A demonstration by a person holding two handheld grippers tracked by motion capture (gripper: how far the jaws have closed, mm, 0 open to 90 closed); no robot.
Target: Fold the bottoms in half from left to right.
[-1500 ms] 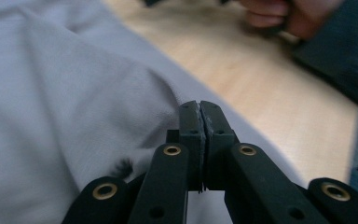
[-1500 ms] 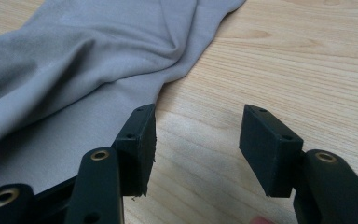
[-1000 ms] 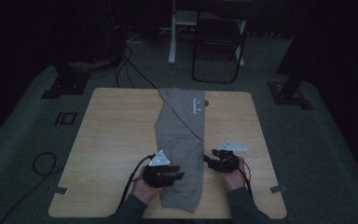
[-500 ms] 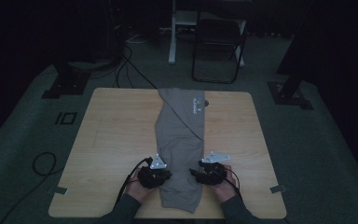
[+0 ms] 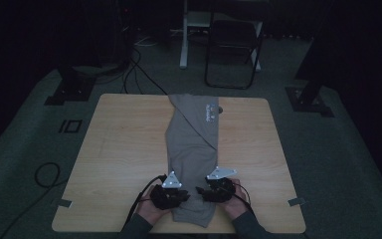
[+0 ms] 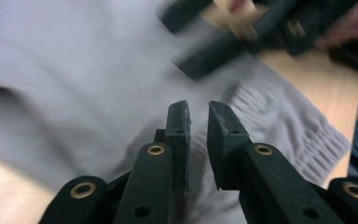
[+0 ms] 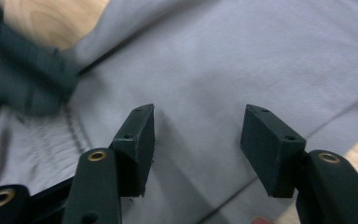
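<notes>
Fingers (image 6: 179,135) of left gripper (image 6: 198,128) nearly closed, right gripper (image 7: 198,140) spread wide — over grey garment (image 5: 194,149)

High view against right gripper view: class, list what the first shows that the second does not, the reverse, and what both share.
High view alone: the whole wooden table, the printed label at the garment's far end, a chair beyond the table, floor cables, and both hands with the left gripper.

Right gripper view alone: the right gripper up close, open above the cloth, and stitched seams.

Both: the grey garment lying on the table's wood.
</notes>
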